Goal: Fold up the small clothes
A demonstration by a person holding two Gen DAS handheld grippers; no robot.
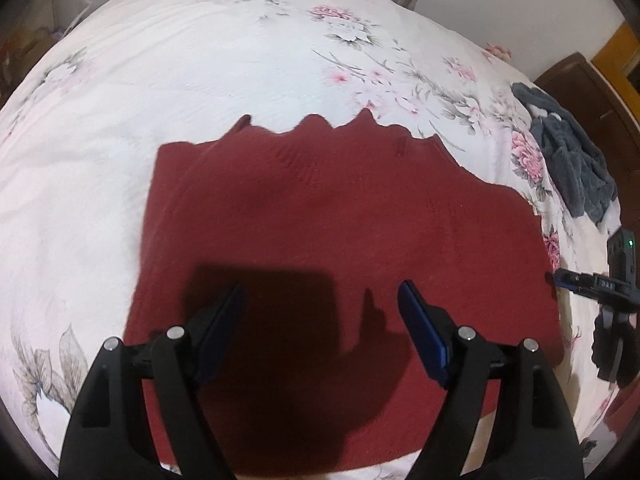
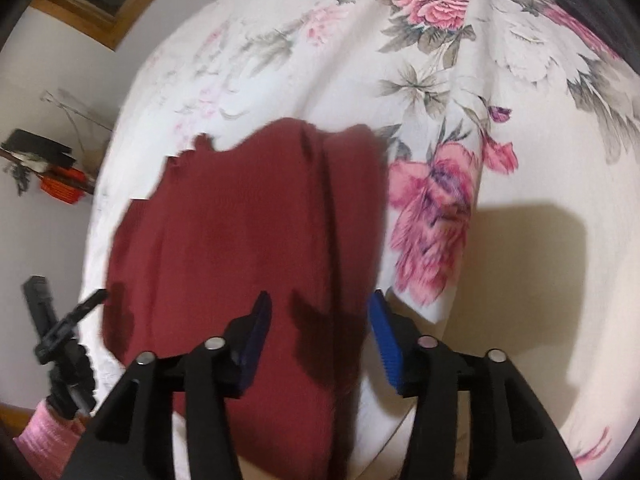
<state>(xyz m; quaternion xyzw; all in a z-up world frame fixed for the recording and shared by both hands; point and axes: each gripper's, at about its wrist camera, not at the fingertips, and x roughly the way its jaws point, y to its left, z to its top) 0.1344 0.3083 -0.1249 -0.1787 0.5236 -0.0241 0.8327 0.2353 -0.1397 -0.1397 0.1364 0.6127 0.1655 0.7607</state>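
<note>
- Left gripper (image 1: 320,320): jaws spread wide, nothing between them, hovering over the near half of the red top (image 1: 340,220); its shadow falls on the cloth right below.
- Red top lies flat on the bed (image 1: 200,60) w/ floral sheet, near the front edge. Looks partly folded already: a straight edge on the left, an extra layer showing at the far-left corner, wavy hem at the far side.
- Right edge of the top: in the right wrist view a ridge/fold line (image 2: 330,220) runs front to back, w/ a narrow strip of cloth beyond it.
- Right gripper (image 2: 318,320): jaws also spread, empty, straddling that ridge near the top's front right part. View is a bit blurred, so can't tell if the pads touch cloth.
- Grey garment (image 1: 572,152) bunched far right on the bed, well apart from the top; not in play.
- Step in hand, my read: pick grip points for the next fold. To do it well: drop each gripper onto a near corner, pinch all layers together, not just the top one. Lift both sides level, carry fwd evenly so the near edge lands on the far hem. Keep the ridge from dragging or it'll bunch.
</note>
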